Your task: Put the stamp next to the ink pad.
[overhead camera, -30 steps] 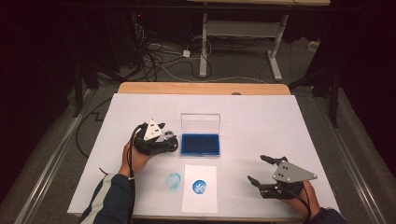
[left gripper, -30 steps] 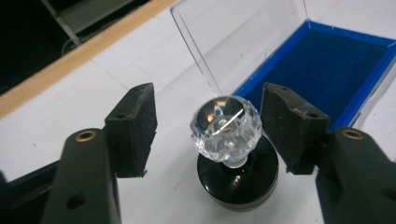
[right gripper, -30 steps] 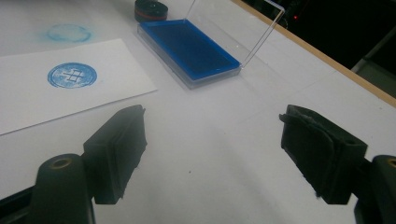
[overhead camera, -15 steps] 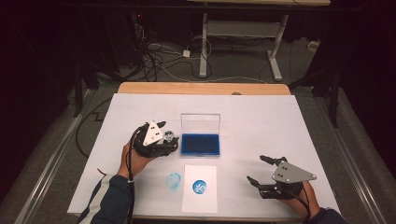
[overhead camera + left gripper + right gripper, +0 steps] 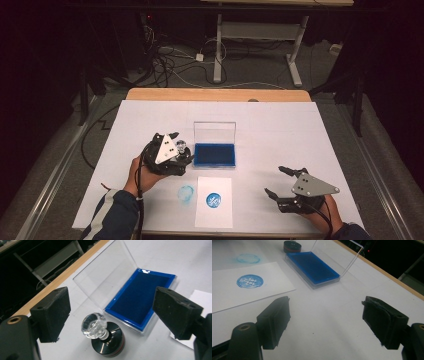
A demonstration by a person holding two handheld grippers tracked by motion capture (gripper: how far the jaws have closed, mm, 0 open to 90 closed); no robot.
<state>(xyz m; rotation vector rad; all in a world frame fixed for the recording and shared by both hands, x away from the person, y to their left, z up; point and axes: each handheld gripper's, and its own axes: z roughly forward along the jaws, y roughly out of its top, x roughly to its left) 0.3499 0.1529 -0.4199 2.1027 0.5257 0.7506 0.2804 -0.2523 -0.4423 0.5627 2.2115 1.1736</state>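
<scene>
From the high view, the left tongs stand open over the stamp, which sits on the white counter just left of the ink pad case. Their jaws have just been opening, with the stamp's clear knob between them but not pressed. The right tongs rest open and empty, well apart, at the near right. A sheet of paper carries a blue print, and a faint blue print marks the counter beside it.

In the left gripper view, the stamp stands upright on its black base, nearly touching the case. The case holds a blue ink pad; its clear lid is raised. Pulling the tongs away carelessly could, I judge, clip the knob and tip the stamp, or knock the lid.

In the right gripper view, the right tongs gape over bare counter; the stamp stands beyond the case.
</scene>
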